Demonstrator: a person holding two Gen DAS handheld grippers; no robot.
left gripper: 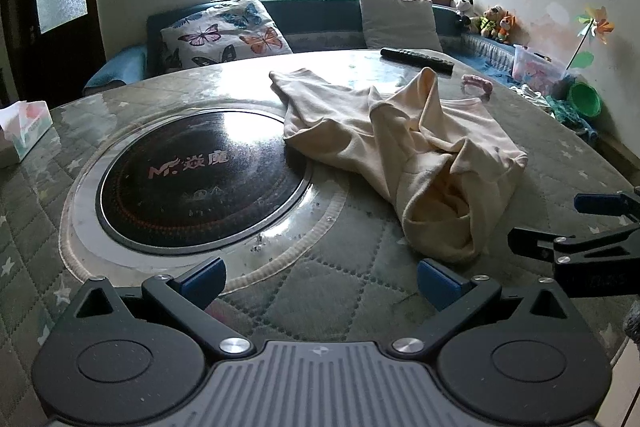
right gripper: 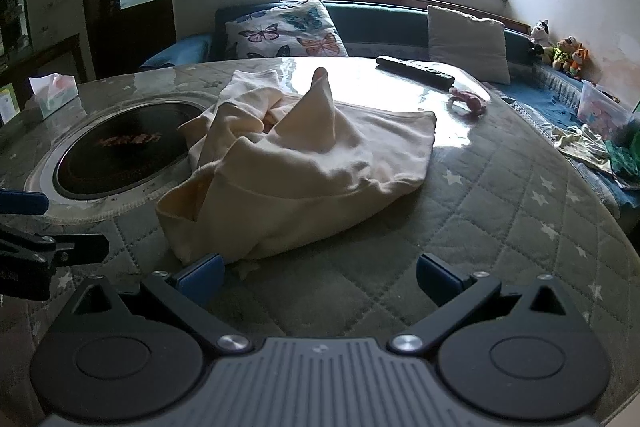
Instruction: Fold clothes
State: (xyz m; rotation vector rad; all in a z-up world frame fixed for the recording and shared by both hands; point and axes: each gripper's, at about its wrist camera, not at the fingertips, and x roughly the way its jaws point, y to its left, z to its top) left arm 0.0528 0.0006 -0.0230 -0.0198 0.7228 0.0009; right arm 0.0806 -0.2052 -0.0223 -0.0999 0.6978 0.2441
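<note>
A cream garment (left gripper: 404,147) lies crumpled on the round quilted table (left gripper: 340,291), partly over the edge of the black hob. It also shows in the right wrist view (right gripper: 296,167), bunched with one peak sticking up. My left gripper (left gripper: 320,281) is open and empty, just short of the garment's near edge. My right gripper (right gripper: 318,277) is open and empty, its left fingertip (right gripper: 200,273) close to the garment's near hem. The right gripper also shows at the right edge of the left wrist view (left gripper: 568,227).
A black round hob (left gripper: 200,179) is set in the table. A tissue box (left gripper: 24,131) stands at the left, a remote control (left gripper: 418,61) and a pink hair tie (left gripper: 478,85) at the far side. A sofa with cushions (left gripper: 228,31) and toys lies behind.
</note>
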